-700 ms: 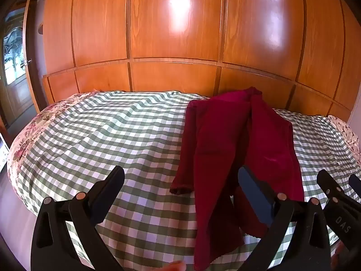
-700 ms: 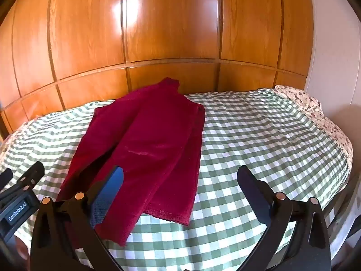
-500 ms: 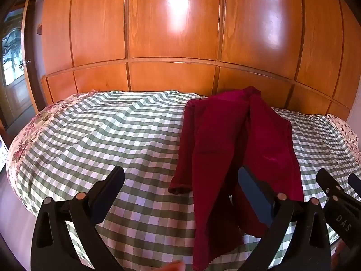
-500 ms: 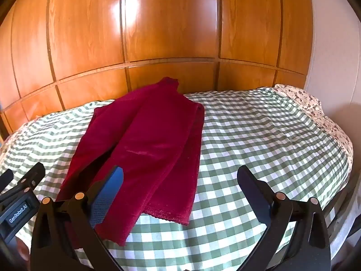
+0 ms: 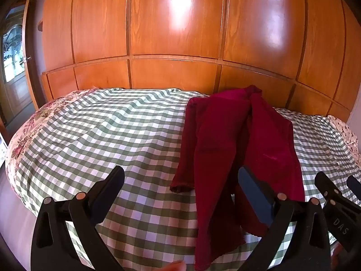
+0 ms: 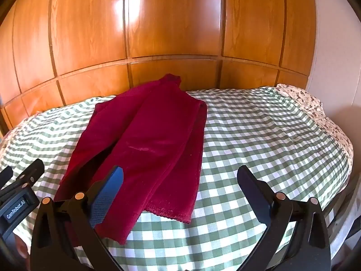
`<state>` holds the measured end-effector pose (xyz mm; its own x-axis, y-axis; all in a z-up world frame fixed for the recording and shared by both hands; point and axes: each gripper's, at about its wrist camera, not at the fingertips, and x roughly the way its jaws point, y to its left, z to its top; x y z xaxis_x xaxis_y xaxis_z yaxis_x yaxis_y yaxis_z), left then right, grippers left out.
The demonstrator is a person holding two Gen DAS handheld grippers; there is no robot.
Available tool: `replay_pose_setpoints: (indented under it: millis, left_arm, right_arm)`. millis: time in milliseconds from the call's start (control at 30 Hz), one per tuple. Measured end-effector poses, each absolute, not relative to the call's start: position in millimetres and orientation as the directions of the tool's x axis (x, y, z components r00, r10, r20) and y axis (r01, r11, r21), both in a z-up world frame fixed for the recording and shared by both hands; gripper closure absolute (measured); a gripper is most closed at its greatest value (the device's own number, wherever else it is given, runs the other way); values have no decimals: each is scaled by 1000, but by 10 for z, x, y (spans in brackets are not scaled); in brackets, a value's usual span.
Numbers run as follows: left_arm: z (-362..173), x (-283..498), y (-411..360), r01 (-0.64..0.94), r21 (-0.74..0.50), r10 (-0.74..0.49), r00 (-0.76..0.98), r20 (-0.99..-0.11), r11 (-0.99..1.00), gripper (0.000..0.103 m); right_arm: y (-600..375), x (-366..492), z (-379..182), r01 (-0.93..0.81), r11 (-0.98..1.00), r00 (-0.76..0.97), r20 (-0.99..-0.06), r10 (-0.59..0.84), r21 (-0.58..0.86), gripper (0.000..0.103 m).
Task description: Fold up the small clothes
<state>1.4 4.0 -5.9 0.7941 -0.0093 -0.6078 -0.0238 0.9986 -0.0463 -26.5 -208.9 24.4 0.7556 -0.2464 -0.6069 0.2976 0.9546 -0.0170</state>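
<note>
- A dark red garment (image 5: 237, 140) lies spread lengthwise on the bed (image 5: 101, 135), over a green-and-white checked cover (image 6: 259, 135).
- The left gripper (image 5: 180, 178) hangs above the bed's near edge with jaws spread wide and nothing between them; the garment's near hem lies below its right finger.
- The right gripper (image 6: 180, 178) is likewise wide open and empty, its left finger over the garment's near part.
- Glossy wooden wardrobe panels (image 6: 176, 22) rise behind the bed.
</note>
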Motion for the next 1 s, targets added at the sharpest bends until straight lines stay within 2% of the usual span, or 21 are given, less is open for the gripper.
replay_pose_setpoints:
  millis: [1000]
  left_arm:
    - [-65,22,12,-22,-36,-4,793,-609,999,3]
  right_arm:
    - [-2081,-264,238,292,956,752,-612,-245,-24,3]
